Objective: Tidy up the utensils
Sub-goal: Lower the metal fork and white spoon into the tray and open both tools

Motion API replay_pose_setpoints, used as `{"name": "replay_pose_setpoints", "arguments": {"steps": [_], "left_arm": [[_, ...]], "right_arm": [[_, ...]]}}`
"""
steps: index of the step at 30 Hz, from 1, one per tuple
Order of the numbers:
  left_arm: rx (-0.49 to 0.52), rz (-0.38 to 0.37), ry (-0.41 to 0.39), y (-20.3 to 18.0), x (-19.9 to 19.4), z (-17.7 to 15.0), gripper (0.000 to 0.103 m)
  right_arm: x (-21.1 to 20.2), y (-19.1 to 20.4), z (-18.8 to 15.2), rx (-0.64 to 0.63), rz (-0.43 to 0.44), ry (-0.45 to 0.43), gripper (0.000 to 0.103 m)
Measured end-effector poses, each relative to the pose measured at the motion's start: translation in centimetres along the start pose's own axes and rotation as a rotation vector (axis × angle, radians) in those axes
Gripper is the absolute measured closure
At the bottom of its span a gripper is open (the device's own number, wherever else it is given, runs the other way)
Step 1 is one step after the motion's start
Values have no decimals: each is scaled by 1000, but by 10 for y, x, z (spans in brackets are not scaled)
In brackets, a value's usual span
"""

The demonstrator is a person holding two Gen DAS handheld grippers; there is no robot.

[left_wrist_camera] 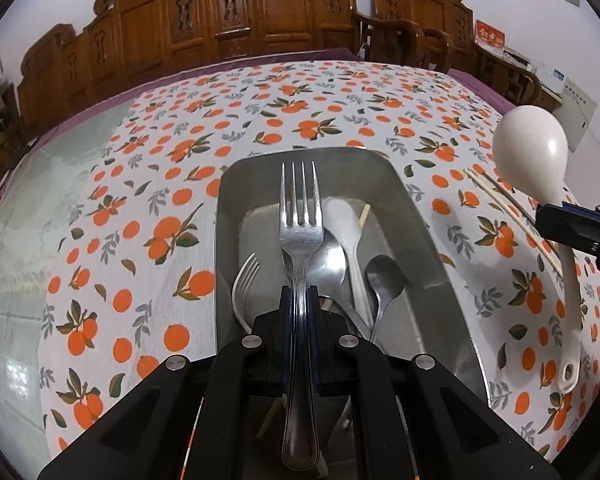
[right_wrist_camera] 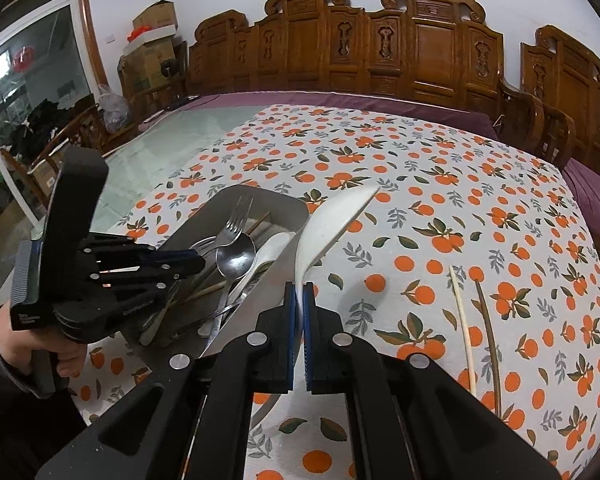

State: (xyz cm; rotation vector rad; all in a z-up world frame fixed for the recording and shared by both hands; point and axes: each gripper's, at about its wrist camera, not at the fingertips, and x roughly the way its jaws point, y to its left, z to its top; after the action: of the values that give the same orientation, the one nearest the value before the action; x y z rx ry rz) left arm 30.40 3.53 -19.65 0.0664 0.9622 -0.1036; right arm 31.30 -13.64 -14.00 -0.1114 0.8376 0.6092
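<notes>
1. Steel fork [left_wrist_camera: 300, 248] sits clamped between the fingers of my left gripper [left_wrist_camera: 300, 300], handle running back through the pads and tines pointing forward, past the fingertips.
2. Below those fingers lies the metal tray [left_wrist_camera: 416, 216], and the fork hangs over its inside. I read the left gripper as tilted steeply down toward it.
3. Inside the tray, under and beside the fingertips, I see a smaller fork [left_wrist_camera: 246, 276], a steel spoon [left_wrist_camera: 384, 280] and a white spoon [left_wrist_camera: 346, 224]; a pale stick end shows farther in, though I cannot tell what it belongs to.
4. My right gripper [right_wrist_camera: 299, 300] is clenched on the white ladle [right_wrist_camera: 328, 224] by its handle, the bowl rising forward and up beyond the fingertips, edge-on to that camera.
5. From the right wrist view, the left gripper [right_wrist_camera: 198, 266] reaches in from the left over the tray [right_wrist_camera: 284, 200], with the person's hand [right_wrist_camera: 32, 340] wrapped round its grip low at the picture's edge.
6. Right of the right fingers, two chopsticks [right_wrist_camera: 466, 320] lie on the orange-print tablecloth [right_wrist_camera: 440, 184], well apart from the tray.
</notes>
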Motion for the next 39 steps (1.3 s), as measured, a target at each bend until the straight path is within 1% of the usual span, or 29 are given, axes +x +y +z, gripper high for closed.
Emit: {"name": "replay_pose_setpoints", "arguments": {"steps": [8, 12, 21, 23, 25, 29, 31, 32, 33, 34, 36, 38, 39], "left_arm": [[2, -2, 13, -1, 2, -2, 96], [-6, -7, -20, 2, -6, 1, 96], [-20, 6, -76, 14, -24, 7, 96], [-25, 8, -83, 16, -28, 8, 94], [-30, 13, -97, 20, -31, 9, 83], [-45, 19, -124, 28, -40, 11, 73], [-60, 21, -139, 34, -44, 13, 59], [-67, 21, -146, 35, -46, 13, 54], [-76, 27, -154, 38, -48, 14, 44], [-81, 32, -161, 40, -50, 14, 37], [-91, 50, -172, 45, -51, 15, 31], [-96, 56, -172, 47, -51, 15, 28], [-97, 59, -170, 49, -51, 16, 23]], "right_arm": [[0, 3, 0, -2, 3, 0, 99], [0, 4, -1, -1, 5, -1, 99], [3, 10, 0, -7, 14, -2, 99], [3, 12, 0, -6, 19, -6, 99], [4, 13, 2, -6, 22, -12, 99], [3, 17, 5, -6, 36, -26, 99], [6, 19, 7, -6, 44, -24, 99], [6, 20, 8, -8, 43, -25, 99], [7, 20, 9, -8, 45, -25, 99], [9, 21, 10, -8, 47, -26, 99], [10, 23, 13, -8, 49, -29, 99], [12, 24, 16, -4, 58, -31, 99], [13, 25, 18, 4, 66, -32, 99]]}}
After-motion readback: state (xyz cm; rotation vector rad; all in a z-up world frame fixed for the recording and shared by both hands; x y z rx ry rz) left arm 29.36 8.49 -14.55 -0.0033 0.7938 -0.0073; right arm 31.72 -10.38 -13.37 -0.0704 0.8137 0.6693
